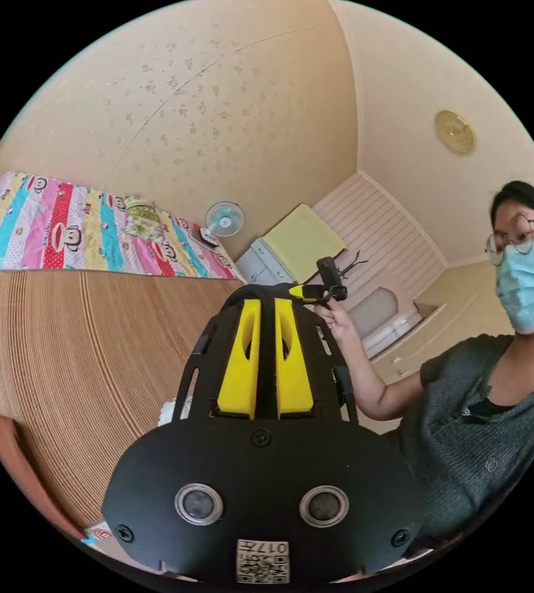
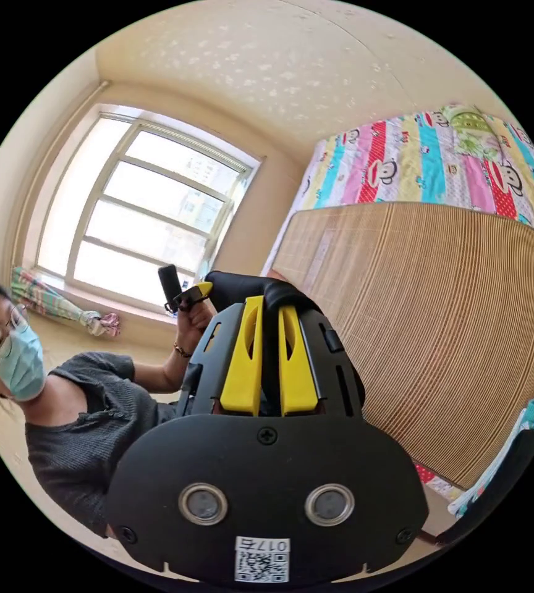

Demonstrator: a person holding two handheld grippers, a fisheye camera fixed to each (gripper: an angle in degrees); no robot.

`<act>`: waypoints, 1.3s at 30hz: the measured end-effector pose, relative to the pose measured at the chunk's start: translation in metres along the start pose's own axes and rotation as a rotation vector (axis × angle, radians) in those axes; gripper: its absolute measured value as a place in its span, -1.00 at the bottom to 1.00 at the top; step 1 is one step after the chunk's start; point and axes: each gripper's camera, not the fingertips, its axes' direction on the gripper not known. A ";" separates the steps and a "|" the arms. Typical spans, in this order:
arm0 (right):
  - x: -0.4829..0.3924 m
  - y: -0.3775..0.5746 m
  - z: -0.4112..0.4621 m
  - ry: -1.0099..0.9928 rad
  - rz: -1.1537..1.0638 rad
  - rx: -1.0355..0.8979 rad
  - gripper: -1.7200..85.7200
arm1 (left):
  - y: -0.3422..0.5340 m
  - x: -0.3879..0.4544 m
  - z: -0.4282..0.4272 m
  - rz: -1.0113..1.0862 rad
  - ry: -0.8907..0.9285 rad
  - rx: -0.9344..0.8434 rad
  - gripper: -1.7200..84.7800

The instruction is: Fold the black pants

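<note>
The black pants (image 1: 261, 289) show as a dark fold bunched over the tips of my left gripper (image 1: 267, 302), whose yellow jaws stand close together on the cloth. Just beyond, a hand holds my right gripper (image 1: 316, 290) close by. In the right gripper view the black pants (image 2: 242, 285) form a rounded lump at the tips of my right gripper (image 2: 271, 302), its jaws pressed on the fabric. My left gripper (image 2: 186, 298) sits in a hand right beside that lump. The remainder of the garment is hidden behind the gripper bodies.
A ribbed bamboo mat (image 1: 81, 346) covers the bed, with a striped colourful quilt (image 1: 63, 228) at its far end. A small fan (image 1: 224, 219) stands by the wall. The person (image 1: 483, 395) sits close by, and a large window (image 2: 143, 210) lies behind them.
</note>
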 end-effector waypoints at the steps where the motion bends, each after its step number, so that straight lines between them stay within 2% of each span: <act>1: 0.029 -0.018 0.018 0.000 0.053 -0.006 -0.94 | -0.003 -0.012 0.013 -0.020 -0.035 -0.018 -0.86; 3: 0.069 -0.040 0.039 -0.024 0.114 0.017 -0.94 | -0.013 -0.064 0.062 -0.058 -0.131 -0.046 -0.86; 7: 0.111 -0.056 0.102 0.149 0.160 -0.071 -0.93 | -0.012 -0.152 0.127 -0.209 -0.193 -0.167 -0.86; 9: 0.120 -0.037 0.126 0.161 0.178 -0.093 -0.92 | 0.011 -0.187 0.161 -0.250 -0.220 -0.253 -0.86; 13: 0.144 0.057 0.179 0.121 0.300 -0.123 -0.90 | 0.076 -0.207 0.202 -0.275 -0.234 -0.393 -0.85; 17: 0.179 0.169 0.230 0.079 0.546 -0.187 -0.87 | 0.174 -0.229 0.242 -0.431 -0.200 -0.562 -0.85; 20: 0.198 0.215 0.242 0.044 0.697 -0.182 -0.80 | 0.221 -0.257 0.261 -0.569 -0.288 -0.671 -0.85; 22: 0.197 0.218 0.231 0.013 0.722 -0.110 -0.72 | 0.228 -0.273 0.262 -0.609 -0.244 -0.640 -0.82; 26: 0.190 0.170 0.209 -0.027 0.645 0.026 -0.59 | 0.199 -0.318 0.256 -0.641 -0.123 -0.452 -0.63; 32: 0.221 0.090 0.247 -0.037 0.640 -0.056 -0.44 | 0.162 -0.410 0.300 -0.637 -0.101 -0.439 -0.52; 37: 0.232 0.071 0.296 -0.221 0.658 -0.122 -0.52 | 0.162 -0.453 0.337 -0.622 -0.057 -0.487 -0.57; 39: 0.226 0.078 0.300 -0.226 0.693 -0.091 -0.56 | 0.173 -0.457 0.347 -0.638 -0.037 -0.491 -0.60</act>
